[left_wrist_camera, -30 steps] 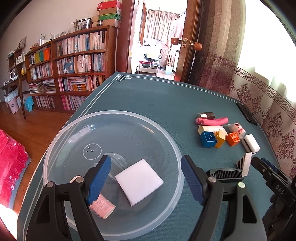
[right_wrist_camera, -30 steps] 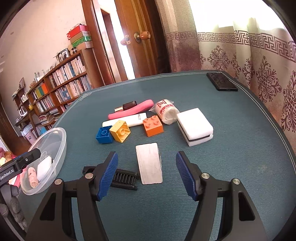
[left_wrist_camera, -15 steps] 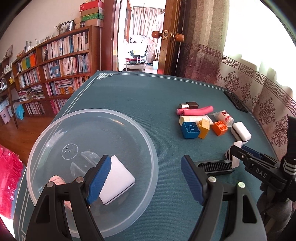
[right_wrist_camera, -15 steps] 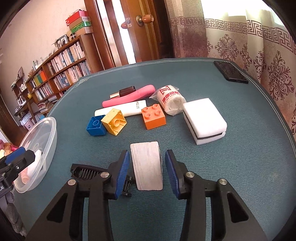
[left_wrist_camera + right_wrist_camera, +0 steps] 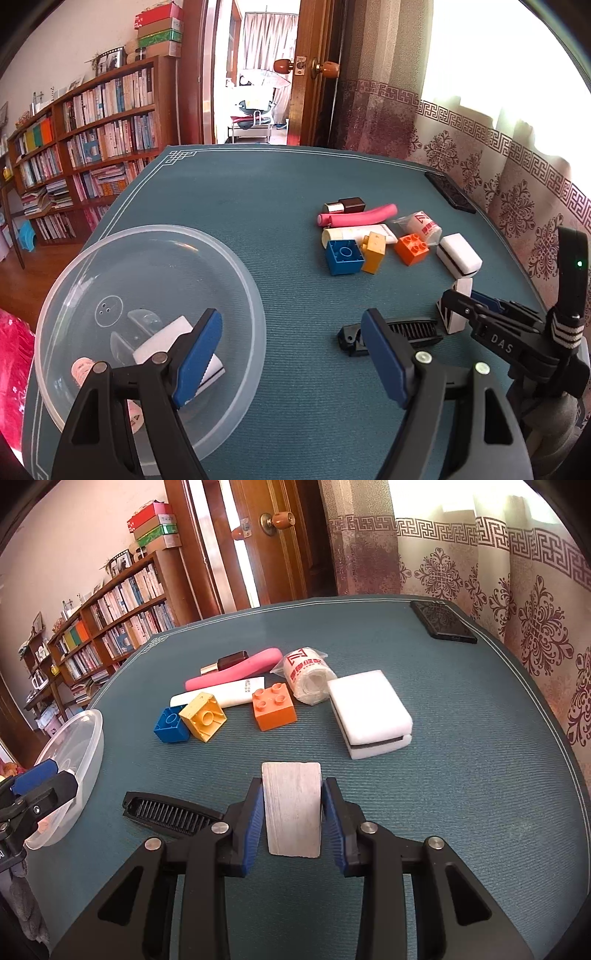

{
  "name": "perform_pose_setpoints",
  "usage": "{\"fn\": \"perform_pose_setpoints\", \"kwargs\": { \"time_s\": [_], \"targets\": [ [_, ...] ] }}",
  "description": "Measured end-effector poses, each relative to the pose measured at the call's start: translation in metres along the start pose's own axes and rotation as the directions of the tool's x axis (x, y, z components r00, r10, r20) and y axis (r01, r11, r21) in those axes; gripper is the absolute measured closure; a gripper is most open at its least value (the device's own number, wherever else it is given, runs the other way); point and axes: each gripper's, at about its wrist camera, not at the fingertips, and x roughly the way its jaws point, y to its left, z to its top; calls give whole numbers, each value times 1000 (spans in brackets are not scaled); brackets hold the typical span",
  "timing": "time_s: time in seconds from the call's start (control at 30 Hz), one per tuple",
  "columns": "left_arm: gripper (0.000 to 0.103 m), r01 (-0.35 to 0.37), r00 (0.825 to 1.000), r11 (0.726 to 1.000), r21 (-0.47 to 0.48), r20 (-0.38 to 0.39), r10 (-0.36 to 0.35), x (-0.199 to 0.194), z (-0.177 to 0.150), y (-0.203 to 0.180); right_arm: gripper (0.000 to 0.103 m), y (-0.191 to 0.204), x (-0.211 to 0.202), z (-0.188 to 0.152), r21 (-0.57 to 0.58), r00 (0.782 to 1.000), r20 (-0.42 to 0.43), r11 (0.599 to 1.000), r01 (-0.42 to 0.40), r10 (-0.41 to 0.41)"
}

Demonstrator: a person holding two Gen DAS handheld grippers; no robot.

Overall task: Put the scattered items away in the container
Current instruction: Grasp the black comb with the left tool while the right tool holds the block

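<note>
The right gripper (image 5: 291, 812) sat at the bottom centre of its frame, its blue pads pressed against both long sides of a grey-white flat block (image 5: 291, 808), pinching it where it lay on the teal table mat (image 5: 461, 775). Just left of that gripper lay a black comb (image 5: 170, 814). Beyond the block, across the middle of the frame, the other scattered items clustered: a blue brick (image 5: 170, 725) touching a yellow brick (image 5: 204, 717), an orange brick (image 5: 274, 707), a white sponge (image 5: 369, 712), a wrapped tissue roll (image 5: 308, 675), a white tube (image 5: 225, 694), a pink tube (image 5: 236, 672) and a dark lipstick (image 5: 225, 662). A black phone (image 5: 443, 626) rested well apart at the upper right.

The left gripper (image 5: 291, 354) hung at the bottom of its frame with its jaws spread wide and nothing between them. Its left finger (image 5: 195, 354) overlapped the clear plastic bowl (image 5: 236, 266) at the lower left, which held a white sponge piece (image 5: 162, 339) and a pink roll (image 5: 83, 369). At the right edge of that frame the other gripper showed, closed on the block.
</note>
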Motion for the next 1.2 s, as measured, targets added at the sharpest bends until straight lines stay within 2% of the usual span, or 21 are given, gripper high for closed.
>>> {"fn": "perform_pose_setpoints", "kwargs": {
  "time_s": [0.2,0.4,0.67,0.83,0.93,1.13,1.2],
  "targets": [
    [22,69,998,990,122,3,-70,9,2,-36,68,-18,-12,-12,10,1000,0,1000,7,-7],
    [22,175,982,963,207,-102,-157,35,-3,-53,68,-27,-18,-17,49,1000,9,999,-20,19],
    [22,143,988,916,374,-111,-109,46,-16,-71,68,-29,-17,-17,61,999,12,998,-34,34],
    [22,123,988,894,432,-135,-70,63,-21,-82,68,-29,-17,-17,62,999,12,997,-35,35],
    [21,130,987,900,415,-137,-80,67,-17,-82,68,-29,-17,-17,66,999,13,997,-39,38],
    [21,169,976,939,300,-183,-117,75,-11,-72,68,-29,-16,-17,69,999,13,997,-42,41],
    [21,159,977,945,286,-183,-109,75,-11,-72,67,-29,-15,-17,68,999,10,997,-46,45]
  ]
}}
